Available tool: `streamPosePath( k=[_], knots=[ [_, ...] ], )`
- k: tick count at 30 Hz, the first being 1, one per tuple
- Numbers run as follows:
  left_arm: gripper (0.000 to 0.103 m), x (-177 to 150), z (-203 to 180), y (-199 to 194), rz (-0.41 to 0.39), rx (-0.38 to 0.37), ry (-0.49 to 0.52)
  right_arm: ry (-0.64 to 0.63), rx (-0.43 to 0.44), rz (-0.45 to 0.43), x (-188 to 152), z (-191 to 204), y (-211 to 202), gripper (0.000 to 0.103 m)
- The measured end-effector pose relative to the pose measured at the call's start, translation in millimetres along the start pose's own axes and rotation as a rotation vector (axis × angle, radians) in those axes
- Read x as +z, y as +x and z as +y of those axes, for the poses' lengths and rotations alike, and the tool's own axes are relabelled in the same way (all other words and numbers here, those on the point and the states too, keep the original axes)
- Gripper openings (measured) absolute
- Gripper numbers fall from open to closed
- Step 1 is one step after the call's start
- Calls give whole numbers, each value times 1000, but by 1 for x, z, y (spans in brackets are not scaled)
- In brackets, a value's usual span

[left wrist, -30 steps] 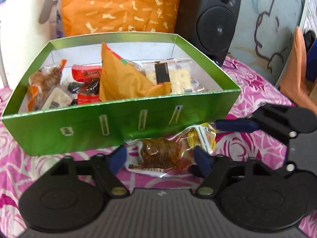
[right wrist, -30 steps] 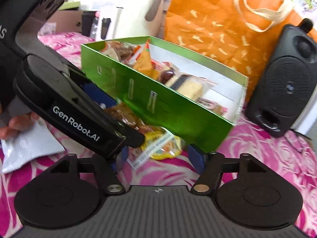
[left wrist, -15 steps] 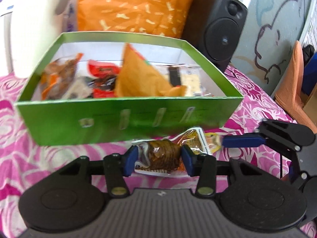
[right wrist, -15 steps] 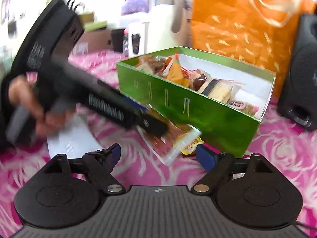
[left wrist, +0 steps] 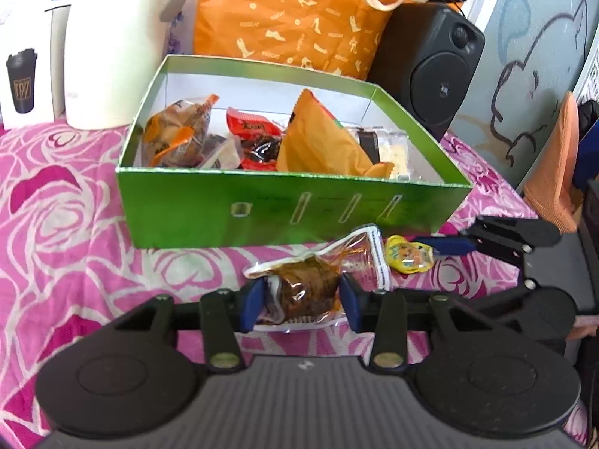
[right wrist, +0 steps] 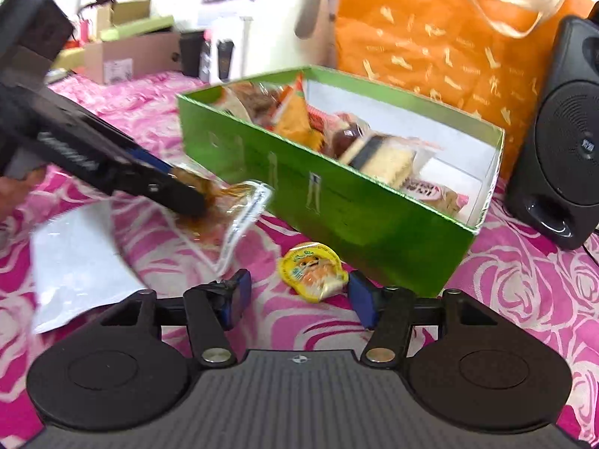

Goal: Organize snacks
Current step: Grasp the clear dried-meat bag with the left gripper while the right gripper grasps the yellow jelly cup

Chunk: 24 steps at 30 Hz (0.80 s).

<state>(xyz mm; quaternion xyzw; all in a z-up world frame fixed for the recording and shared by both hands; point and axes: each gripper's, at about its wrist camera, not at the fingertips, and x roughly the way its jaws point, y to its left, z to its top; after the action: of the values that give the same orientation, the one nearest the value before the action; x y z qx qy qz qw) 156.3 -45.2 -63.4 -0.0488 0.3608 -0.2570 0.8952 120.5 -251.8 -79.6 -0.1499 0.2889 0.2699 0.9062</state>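
The left hand-held gripper has just been closing, and its two blue pads now press on both sides of a clear packet with a dark brown snack inside. In the right wrist view this packet hangs from the left hand-held gripper above the pink rose-patterned cloth, in front of the near-left corner of the green box; this part of the picture is blurred. The right hand-held gripper has its jaws wide apart and holds nothing. Between its blue pads, without touching them, a small round yellow snack cup lies on the cloth, just beside the front wall of the box. In the left wrist view the same yellow cup lies to the right of the held packet, and one blue finger of the right hand-held gripper reaches close to it. The green box is open on top and already has several snacks inside: an orange-trimmed packet at the left, a red wrapper in the middle, a big orange bag standing tilted, and a pale packet with a black band at the right. A white flat packet lies on the cloth at the left. Behind the box stand an orange paper bag, a black speaker and a white appliance.
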Motion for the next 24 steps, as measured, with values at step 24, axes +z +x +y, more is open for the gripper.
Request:
streamPosePath(
  k=[24],
  knots=[
    [42,-12,-17,-13,-65,62,28,217,-115,-36,-3,20,-32,64]
  ],
)
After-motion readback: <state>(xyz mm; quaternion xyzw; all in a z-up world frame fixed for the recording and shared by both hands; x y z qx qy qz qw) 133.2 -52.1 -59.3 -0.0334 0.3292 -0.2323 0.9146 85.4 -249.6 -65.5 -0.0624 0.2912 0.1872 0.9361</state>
